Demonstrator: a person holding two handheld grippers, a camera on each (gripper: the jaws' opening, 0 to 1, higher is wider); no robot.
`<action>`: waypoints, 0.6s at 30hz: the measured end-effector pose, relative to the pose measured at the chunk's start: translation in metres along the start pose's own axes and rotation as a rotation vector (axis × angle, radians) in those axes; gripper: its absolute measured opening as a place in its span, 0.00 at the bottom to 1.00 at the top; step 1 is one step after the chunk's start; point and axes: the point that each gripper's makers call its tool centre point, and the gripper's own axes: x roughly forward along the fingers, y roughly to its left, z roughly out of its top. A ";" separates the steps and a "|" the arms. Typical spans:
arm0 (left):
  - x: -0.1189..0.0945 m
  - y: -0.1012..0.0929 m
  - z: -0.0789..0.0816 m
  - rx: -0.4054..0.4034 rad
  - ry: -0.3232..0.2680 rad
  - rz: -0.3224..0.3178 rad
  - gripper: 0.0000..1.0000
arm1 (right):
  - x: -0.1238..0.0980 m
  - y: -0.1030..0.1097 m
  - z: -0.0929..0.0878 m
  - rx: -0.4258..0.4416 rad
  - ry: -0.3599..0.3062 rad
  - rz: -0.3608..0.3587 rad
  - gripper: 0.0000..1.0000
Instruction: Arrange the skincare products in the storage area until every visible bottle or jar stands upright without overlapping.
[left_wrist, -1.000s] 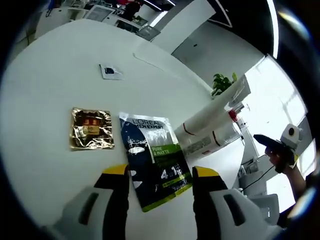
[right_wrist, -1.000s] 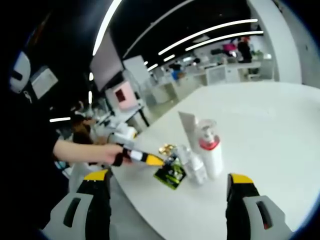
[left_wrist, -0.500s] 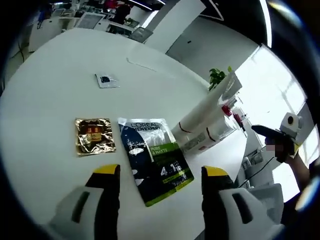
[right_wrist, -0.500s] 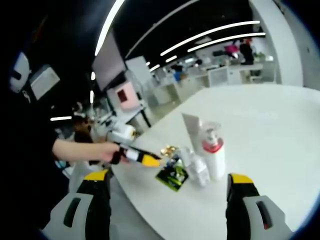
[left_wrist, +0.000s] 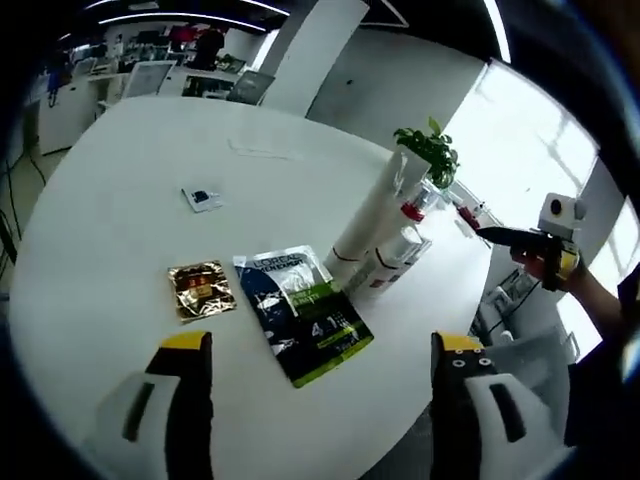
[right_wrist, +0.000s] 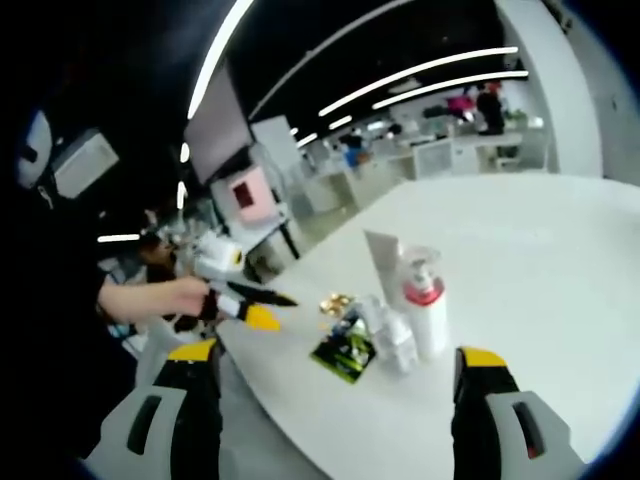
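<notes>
The skincare products stand and lie in a cluster on the round white table (left_wrist: 120, 200). In the left gripper view a tall white tube (left_wrist: 372, 213) leans at the far right of the group, with a pump bottle with a red collar (left_wrist: 410, 212) just beside it and a small clear bottle (left_wrist: 392, 262) near them. To their left a dark blue and green sachet (left_wrist: 302, 314) lies flat, and a gold foil sachet (left_wrist: 201, 289) lies flat just left of that, apart from it. Farther off on the table rests a small white packet (left_wrist: 201, 197).

The left gripper (left_wrist: 318, 350) hangs above the near table edge with its fingers (left_wrist: 182, 365) spread wide and nothing between them, the blue and green sachet lying beyond the gap.

In the right gripper view the right gripper (right_wrist: 335, 365) hovers off the table's near edge, its fingers (right_wrist: 478, 372) wide apart and empty. The same cluster shows there: white tube (right_wrist: 384, 257), pump bottle (right_wrist: 424, 305), clear bottle (right_wrist: 392, 337), green sachet (right_wrist: 346, 350).

A potted plant (left_wrist: 428, 152) stands beyond the table on the right.
</notes>
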 end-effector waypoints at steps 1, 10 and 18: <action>-0.005 0.000 0.000 0.012 -0.002 0.008 0.86 | -0.001 -0.001 -0.001 -0.002 0.002 -0.006 0.99; -0.041 -0.008 0.003 0.070 -0.026 0.042 0.96 | -0.007 0.004 -0.004 -0.002 -0.012 -0.024 0.99; -0.069 -0.007 -0.003 0.106 -0.009 0.073 0.99 | -0.017 0.011 -0.008 -0.008 -0.023 -0.032 0.99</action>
